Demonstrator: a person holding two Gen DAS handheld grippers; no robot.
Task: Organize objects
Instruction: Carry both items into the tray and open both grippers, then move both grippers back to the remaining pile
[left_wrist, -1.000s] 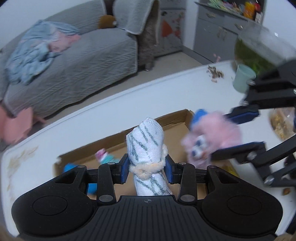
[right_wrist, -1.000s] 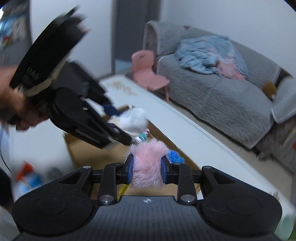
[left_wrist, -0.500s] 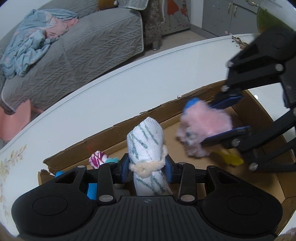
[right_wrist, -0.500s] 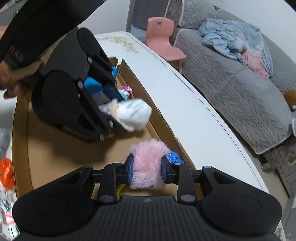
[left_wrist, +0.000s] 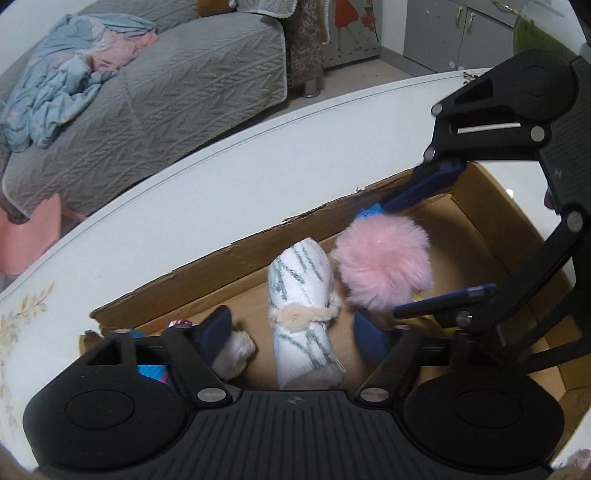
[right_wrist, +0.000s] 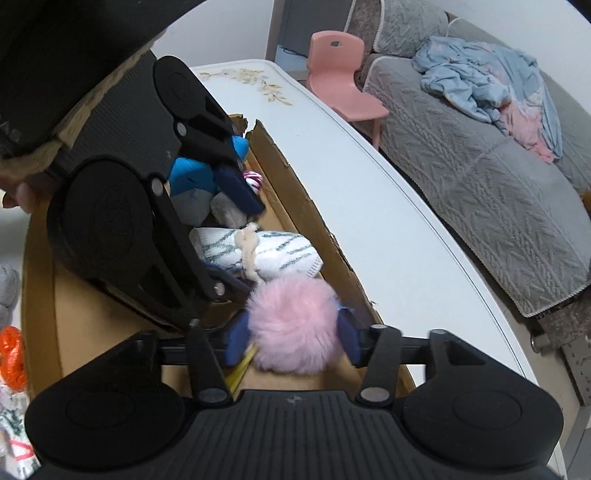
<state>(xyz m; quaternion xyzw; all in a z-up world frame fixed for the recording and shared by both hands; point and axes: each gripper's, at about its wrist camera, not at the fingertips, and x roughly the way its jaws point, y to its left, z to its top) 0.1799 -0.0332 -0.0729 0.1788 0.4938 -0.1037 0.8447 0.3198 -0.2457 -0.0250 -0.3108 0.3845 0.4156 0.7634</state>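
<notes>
A rolled white sock with green stripes (left_wrist: 301, 295) lies on the floor of the cardboard box (left_wrist: 258, 251), tied with a cream band. My left gripper (left_wrist: 295, 326) straddles it, jaws opening, pads clear of the cloth. Beside it on the box floor rests a fluffy pink pompom (left_wrist: 384, 264). My right gripper (right_wrist: 293, 334) has the pompom (right_wrist: 295, 326) between its fingers; its jaws are opening and the fluff has sprung out. The right wrist view shows the left gripper (right_wrist: 253, 247) over the sock (right_wrist: 280, 253), near the box's wall (right_wrist: 295, 192).
The box's left end holds a blue toy (right_wrist: 192, 177), a pink-and-white striped ball (right_wrist: 253, 179) and a grey-white bundle (left_wrist: 236, 350). A yellow item (right_wrist: 240, 369) lies under the pompom. The box sits on a white table (left_wrist: 221, 192); a grey sofa (left_wrist: 166, 92) and pink chair (right_wrist: 340, 85) stand beyond.
Both grippers came down into the box and spread their jaws. The sock and the pompom, gripped before, now rest on the box floor side by side.
</notes>
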